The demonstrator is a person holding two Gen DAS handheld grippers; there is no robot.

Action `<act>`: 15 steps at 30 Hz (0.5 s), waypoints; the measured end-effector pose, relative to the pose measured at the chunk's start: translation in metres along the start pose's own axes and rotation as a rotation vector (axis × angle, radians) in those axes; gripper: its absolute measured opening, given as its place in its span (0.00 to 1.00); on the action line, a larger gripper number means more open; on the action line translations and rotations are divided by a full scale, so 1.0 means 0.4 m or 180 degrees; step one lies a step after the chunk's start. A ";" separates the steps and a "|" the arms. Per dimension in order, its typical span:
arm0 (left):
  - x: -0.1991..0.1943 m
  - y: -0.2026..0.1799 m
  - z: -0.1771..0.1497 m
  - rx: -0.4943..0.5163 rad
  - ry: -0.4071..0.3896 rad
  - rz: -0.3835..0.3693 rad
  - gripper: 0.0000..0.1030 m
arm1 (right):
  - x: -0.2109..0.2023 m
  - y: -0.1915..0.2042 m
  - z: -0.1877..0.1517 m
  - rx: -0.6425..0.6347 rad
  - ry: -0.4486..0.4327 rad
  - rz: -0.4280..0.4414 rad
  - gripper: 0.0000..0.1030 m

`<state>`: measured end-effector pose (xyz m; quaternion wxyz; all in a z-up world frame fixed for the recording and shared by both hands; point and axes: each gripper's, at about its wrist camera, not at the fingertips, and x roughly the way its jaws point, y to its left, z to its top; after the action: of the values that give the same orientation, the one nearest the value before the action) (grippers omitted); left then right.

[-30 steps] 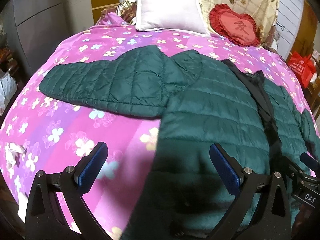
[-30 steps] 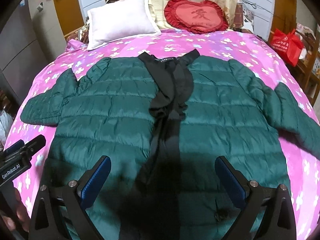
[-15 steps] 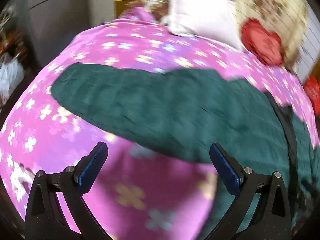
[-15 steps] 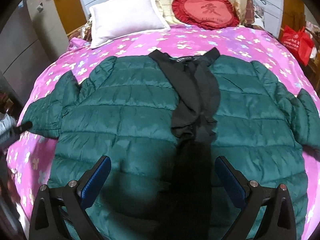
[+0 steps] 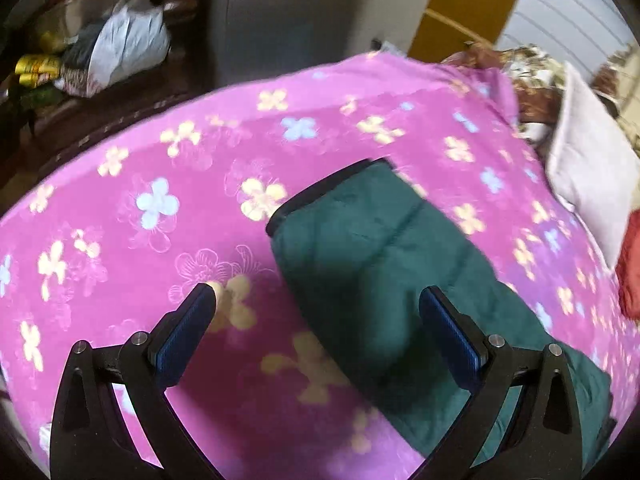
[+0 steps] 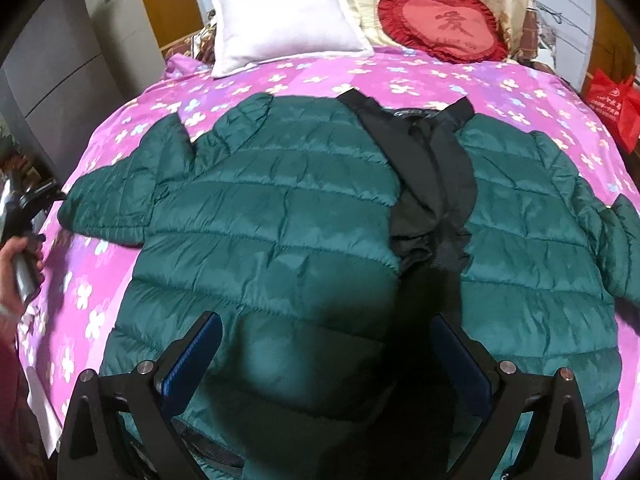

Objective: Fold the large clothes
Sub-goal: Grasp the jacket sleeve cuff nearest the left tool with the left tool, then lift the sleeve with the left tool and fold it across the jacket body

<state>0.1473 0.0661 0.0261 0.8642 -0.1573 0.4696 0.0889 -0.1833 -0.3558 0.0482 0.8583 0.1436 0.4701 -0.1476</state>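
A dark green quilted jacket with a black collar and front strip lies spread flat, front up, on a pink flowered bedspread. My right gripper is open and empty above the jacket's lower hem. My left gripper is open and empty, hovering low over the jacket's left sleeve, near its black-edged cuff. The left gripper also shows at the left edge of the right wrist view, held in a hand.
A white pillow and a red heart cushion lie at the head of the bed. A grey cabinet stands left of the bed, with bags on the floor. A red bag is at the right.
My left gripper has swung left from the jacket's body out along the left sleeve to its cuff. My right gripper has shifted slightly forward over the hem. Both stay open.
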 end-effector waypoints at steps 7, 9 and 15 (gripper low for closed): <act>0.048 -0.009 0.014 -0.0034 -0.0011 -0.0065 0.93 | 0.005 0.018 -0.002 -0.0074 0.0013 -0.0018 1.00; 0.048 -0.024 0.015 0.0086 -0.0062 -0.0166 0.74 | 0.007 0.017 -0.003 -0.0062 0.0033 -0.0006 1.00; 0.030 -0.056 0.022 0.0236 0.0169 -0.0443 0.14 | 0.003 0.013 -0.015 -0.0055 0.0068 -0.0001 1.00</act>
<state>0.1674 0.0483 0.0245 0.8608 -0.1598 0.4832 0.0070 -0.1851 -0.3489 0.0448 0.8543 0.1376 0.4806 -0.1421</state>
